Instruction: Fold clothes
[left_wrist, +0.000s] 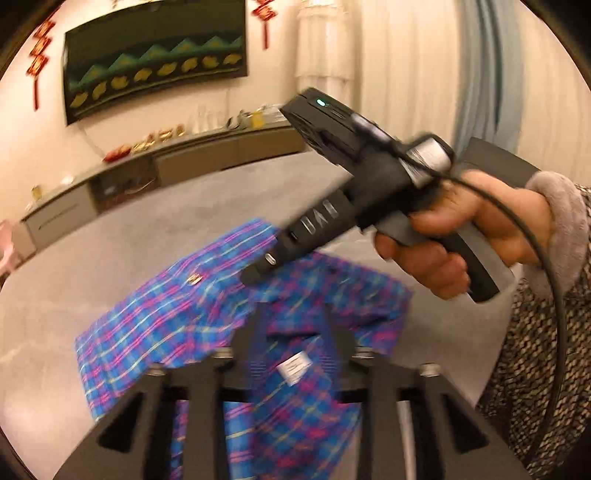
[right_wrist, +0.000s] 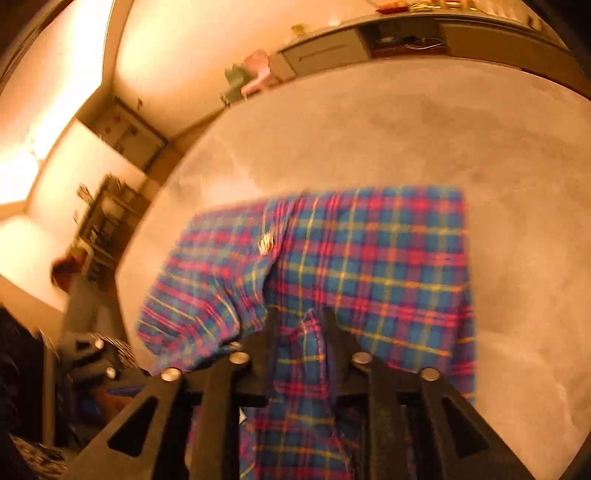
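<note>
Plaid shirt is lying partly spread on the grey table. Left gripper and right gripper are each holding a fold of its fabric between narrowly parted jaws.

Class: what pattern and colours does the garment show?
The plaid cloth garment is blue checked with pink-red and yellow lines; right wrist view shows it best.

Right tongs pinching plaid shirt over grey table.

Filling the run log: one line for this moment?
stage: fold underway | plaid shirt: on grey table | left gripper: gripping shirt | right gripper: gripping shirt
</note>
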